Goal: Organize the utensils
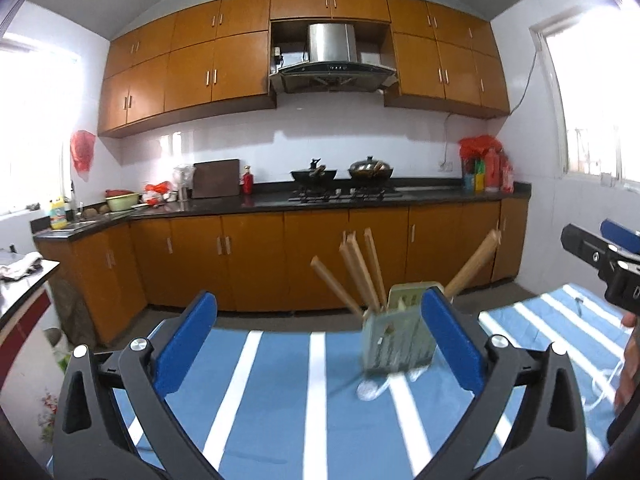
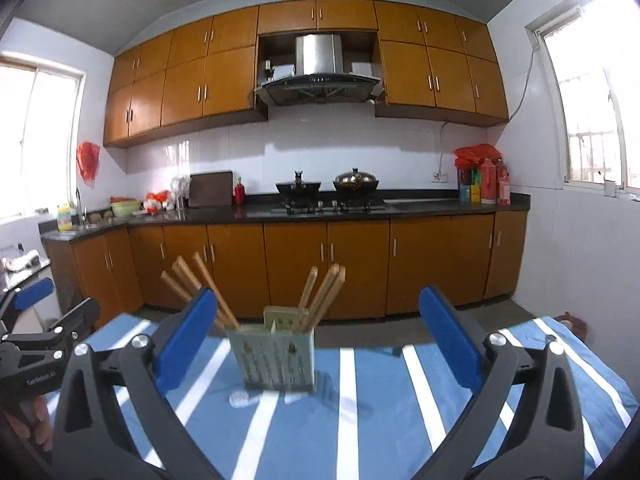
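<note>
The utensil holder [image 2: 274, 350], a pale green slotted plastic caddy, stands upright on the bench [image 2: 360, 432], which is covered in a blue cloth with white stripes. Two fans of wooden chopsticks [image 2: 320, 294] lean out of it, left and right. It looks light and stiff, likely to tip if nudged high up; I would take it low across its flat walls. The sticks are slim and smooth, best pinched near the upper ends.

Both the right gripper [image 2: 318, 344] and the left gripper [image 1: 318, 344] stand wide open with nothing between their blue fingers [image 2: 188, 340].

The right wrist view shows the holder nearly centred; the left wrist view has it half hidden behind a finger, and shows a stainless side table at far left.
</note>
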### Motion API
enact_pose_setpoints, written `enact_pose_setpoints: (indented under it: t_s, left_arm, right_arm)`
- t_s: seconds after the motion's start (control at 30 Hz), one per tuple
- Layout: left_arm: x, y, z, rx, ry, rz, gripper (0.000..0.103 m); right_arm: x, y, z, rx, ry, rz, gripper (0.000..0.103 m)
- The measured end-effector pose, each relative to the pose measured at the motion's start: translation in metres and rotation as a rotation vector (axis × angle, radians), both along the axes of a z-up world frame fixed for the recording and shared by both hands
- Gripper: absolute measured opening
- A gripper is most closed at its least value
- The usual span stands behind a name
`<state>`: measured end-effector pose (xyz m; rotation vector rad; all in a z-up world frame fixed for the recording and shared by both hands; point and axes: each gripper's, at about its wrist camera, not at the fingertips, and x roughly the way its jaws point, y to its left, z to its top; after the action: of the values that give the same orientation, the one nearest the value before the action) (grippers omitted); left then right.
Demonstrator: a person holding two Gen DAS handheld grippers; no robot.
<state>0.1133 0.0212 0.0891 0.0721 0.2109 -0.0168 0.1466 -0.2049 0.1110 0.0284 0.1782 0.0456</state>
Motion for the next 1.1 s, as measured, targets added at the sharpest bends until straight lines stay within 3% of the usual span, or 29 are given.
enact_pose_setpoints:
  t_s: [0.13,0.37,0.53,0.77,1.1]
  left_arm:
    - [-0.024,0.001,-0.021,0.012,0.029,0.027,0.101]
    - [-0.062,-0.006,-0.061,0.076,0.061,0.05,0.101]
    - [-0.08,-0.004,-0.079,0.053,0.09,0.046,0.101]
    - [-0.096,-0.009,-0.09,0.041,0.111,0.047,0.101]
    - [-0.103,-0.008,-0.098,0.023,0.131,0.045,0.101]
  right_arm:
    - [-0.023,0.007,-0.028,-0.047,0.076,-0.015,0.099]
    - [-0.064,0.009,-0.078,-0.079,0.118,-0.034,0.099]
    - [-0.087,0.006,-0.107,-0.079,0.165,-0.038,0.099]
    - [-0.103,0.005,-0.13,-0.064,0.222,-0.042,0.099]
    - [-0.111,0.004,-0.14,-0.054,0.238,-0.045,0.099]
